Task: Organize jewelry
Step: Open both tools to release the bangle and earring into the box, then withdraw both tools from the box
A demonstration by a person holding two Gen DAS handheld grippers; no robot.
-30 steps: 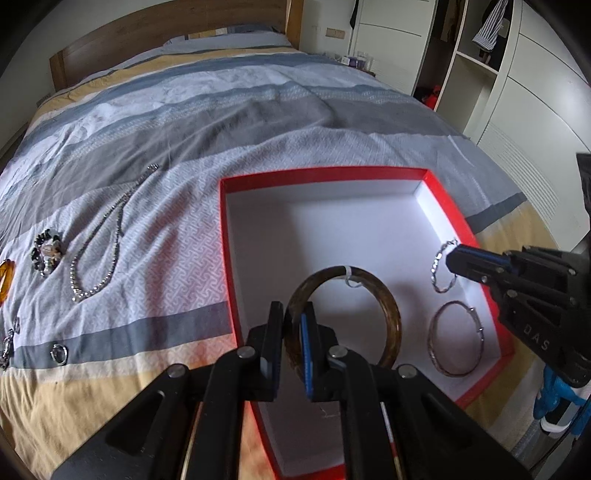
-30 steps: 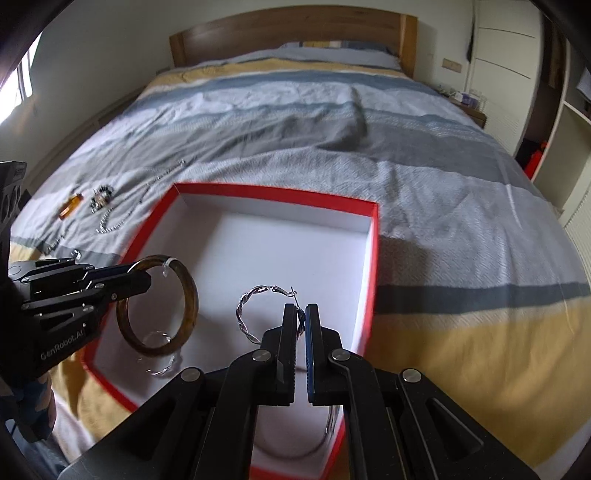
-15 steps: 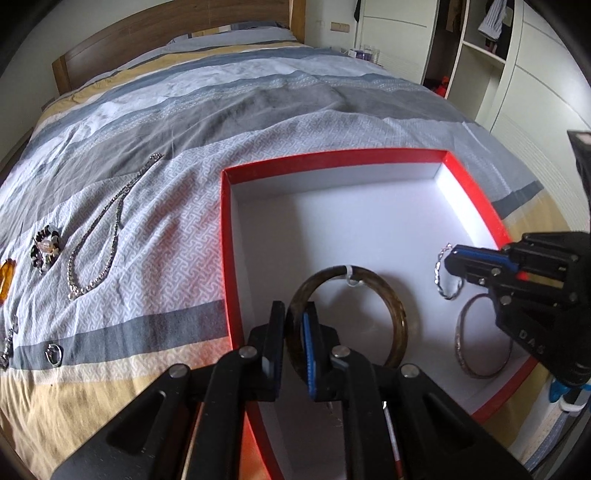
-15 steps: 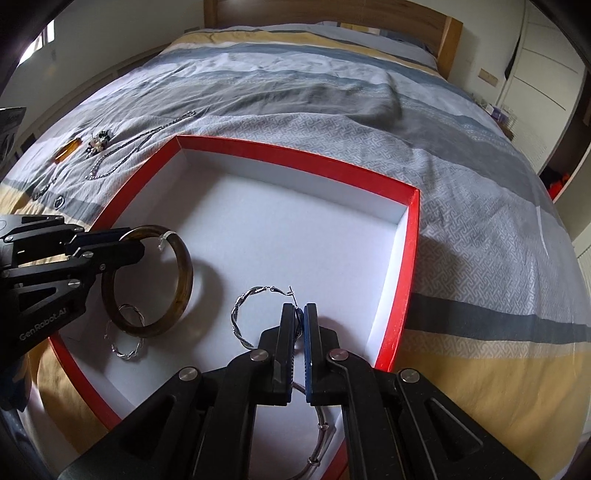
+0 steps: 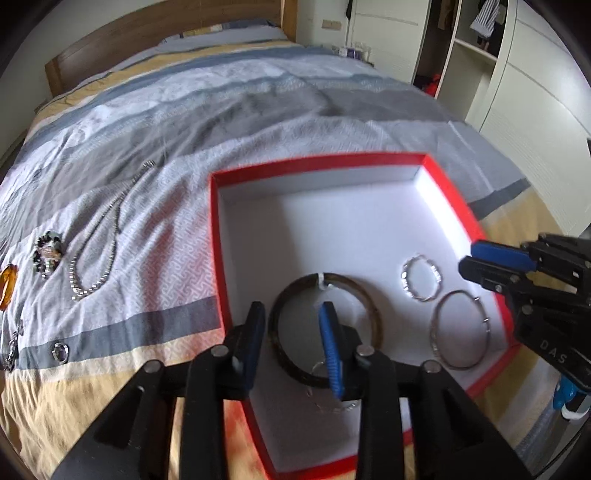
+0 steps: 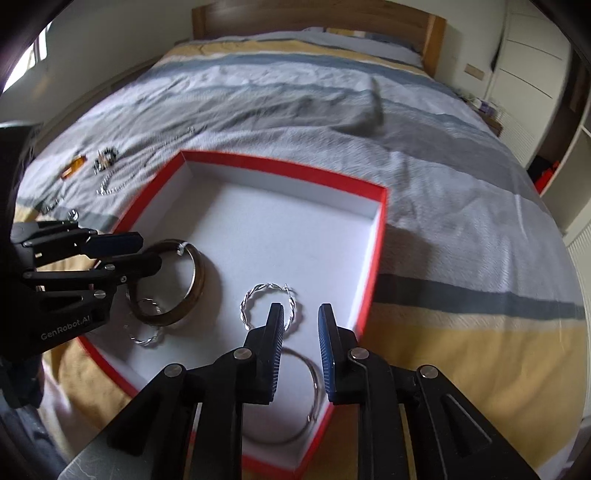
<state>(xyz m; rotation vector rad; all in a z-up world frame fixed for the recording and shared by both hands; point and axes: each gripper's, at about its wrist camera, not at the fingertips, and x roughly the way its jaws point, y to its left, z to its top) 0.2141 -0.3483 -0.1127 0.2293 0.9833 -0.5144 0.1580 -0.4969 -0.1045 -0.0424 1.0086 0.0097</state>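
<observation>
A red box (image 5: 317, 164) with a white floor lies on the bed. In it lie a brown bangle (image 5: 364, 301), a twisted silver hoop (image 5: 406, 284), a large thin hoop (image 5: 436, 332) and a small hoop (image 5: 328, 404). My left gripper (image 5: 291, 332) is opening; the bangle's left rim lies loose between its jaws, on the box floor. My right gripper (image 6: 301, 325) is opening just in front of the twisted hoop (image 6: 245, 306), with nothing gripped; the thin hoop (image 6: 314, 373) lies under it. The bangle (image 6: 199, 280) sits by the left gripper (image 6: 147, 251).
On the striped bedcover left of the box lie a beaded necklace (image 5: 107, 240), a dark bead bracelet (image 5: 46, 251), an amber piece (image 5: 7, 284), a small ring (image 5: 59, 350) and a chain (image 5: 11, 347). White wardrobes (image 5: 535, 129) stand to the right and a wooden headboard (image 6: 314, 14) at the far end.
Both grippers have parted their jaws. The bangle has come free of the left one and the twisted hoop free of the right one; both now lie on the box floor.
</observation>
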